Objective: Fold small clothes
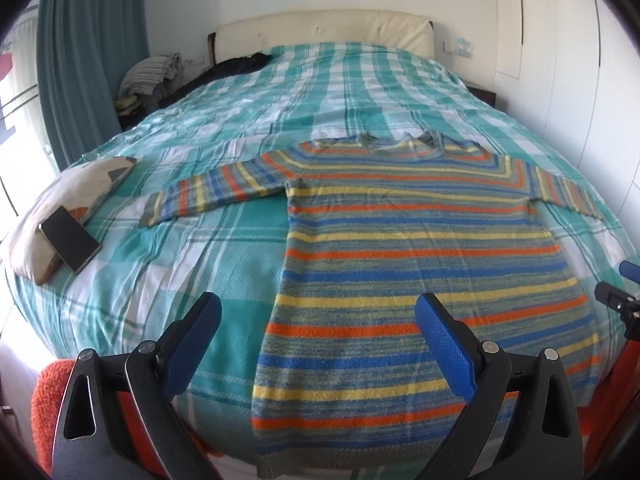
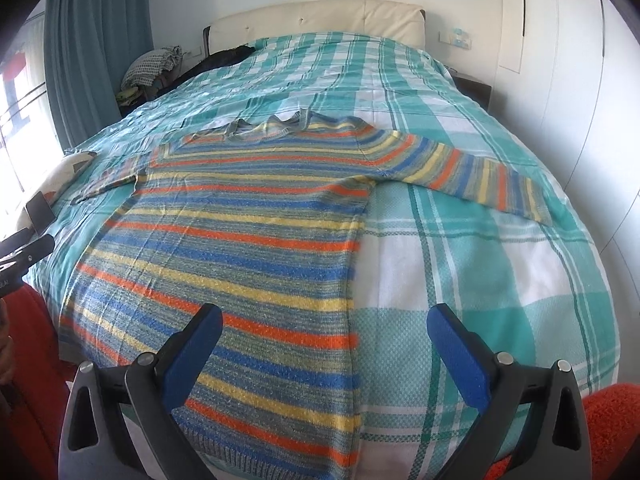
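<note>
Both claws, left gripper (image 1: 318, 350) and right gripper (image 2: 324, 354), hung spread wide and empty over the hem of the striped knit sweater (image 1: 420, 248), lying flat and unfolded on the teal plaid bedspread (image 1: 224, 240), so basically every fold was left.

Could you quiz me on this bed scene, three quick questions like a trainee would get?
1. True or false: the sweater lies flat with both sleeves spread out.
2. What rests on the pillow? A) a phone B) a cup C) a book
3. Fill in: the left gripper and right gripper both have their jaws ____, holding nothing.

Key: 1 true. 2 A, the phone. 3 open.
</note>
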Motion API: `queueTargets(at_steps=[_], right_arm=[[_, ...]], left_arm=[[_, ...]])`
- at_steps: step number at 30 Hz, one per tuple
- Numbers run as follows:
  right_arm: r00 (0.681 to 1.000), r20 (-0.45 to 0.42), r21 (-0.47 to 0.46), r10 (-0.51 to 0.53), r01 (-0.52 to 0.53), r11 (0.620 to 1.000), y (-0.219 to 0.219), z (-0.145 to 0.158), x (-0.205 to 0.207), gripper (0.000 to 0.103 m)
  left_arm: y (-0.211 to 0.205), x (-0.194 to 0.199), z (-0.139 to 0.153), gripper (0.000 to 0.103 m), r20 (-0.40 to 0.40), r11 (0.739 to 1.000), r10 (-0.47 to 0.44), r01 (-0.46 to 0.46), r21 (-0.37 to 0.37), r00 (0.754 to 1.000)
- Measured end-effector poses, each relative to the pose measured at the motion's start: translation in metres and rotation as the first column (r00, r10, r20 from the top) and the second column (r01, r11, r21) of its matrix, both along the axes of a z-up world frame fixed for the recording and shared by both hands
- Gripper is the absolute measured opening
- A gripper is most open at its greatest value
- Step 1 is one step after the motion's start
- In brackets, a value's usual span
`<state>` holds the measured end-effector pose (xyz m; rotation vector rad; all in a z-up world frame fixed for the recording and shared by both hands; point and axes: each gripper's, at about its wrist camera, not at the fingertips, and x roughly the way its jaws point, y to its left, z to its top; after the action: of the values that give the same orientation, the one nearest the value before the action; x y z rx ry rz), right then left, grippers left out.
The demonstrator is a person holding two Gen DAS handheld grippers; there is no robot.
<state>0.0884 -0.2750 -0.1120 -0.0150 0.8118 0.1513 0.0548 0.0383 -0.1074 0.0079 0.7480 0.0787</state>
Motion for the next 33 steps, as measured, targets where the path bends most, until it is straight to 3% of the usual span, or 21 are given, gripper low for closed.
queueTargets(at_steps=[9, 14, 20, 27, 33], right_arm=[[1.0, -0.01, 0.034, 0.005, -0.005, 0.999, -0.004, -0.005, 0.003, 0.101], [1.0, 0.004, 0.064, 0.009, -0.009, 0.998, -0.008, -0.002, 0.005, 0.101], [0.999, 0.001, 0.071, 0.037, -0.037, 0.997, -0.004, -0.001, 0.004, 0.101], [0.998, -0.003, 0.01, 0.063, -0.063, 0.998, 0.008, -0.004, 0.0, 0.101], [0.992, -0.014, -0.035, 0.123, -0.123, 0.992, 0.021, -0.01, -0.007, 0.101]], left_arm=[[-0.01, -0.001, -0.005, 0.098, -0.015, 0.999, 0.004, -0.003, 0.053, 1.0], [-0.013, 0.004, -0.006, 0.098, -0.029, 0.999, 0.029, -0.028, 0.024, 0.999], [-0.023, 0.002, -0.011, 0.098, -0.054, 0.998, -0.004, 0.007, 0.058, 0.999], [-0.022, 0.011, -0.02, 0.098, -0.107, 0.999, -0.017, 0.022, 0.043, 0.994], [-0.015, 0.011, -0.014, 0.098, -0.08, 1.0, 0.011, -0.01, 0.015, 0.997]])
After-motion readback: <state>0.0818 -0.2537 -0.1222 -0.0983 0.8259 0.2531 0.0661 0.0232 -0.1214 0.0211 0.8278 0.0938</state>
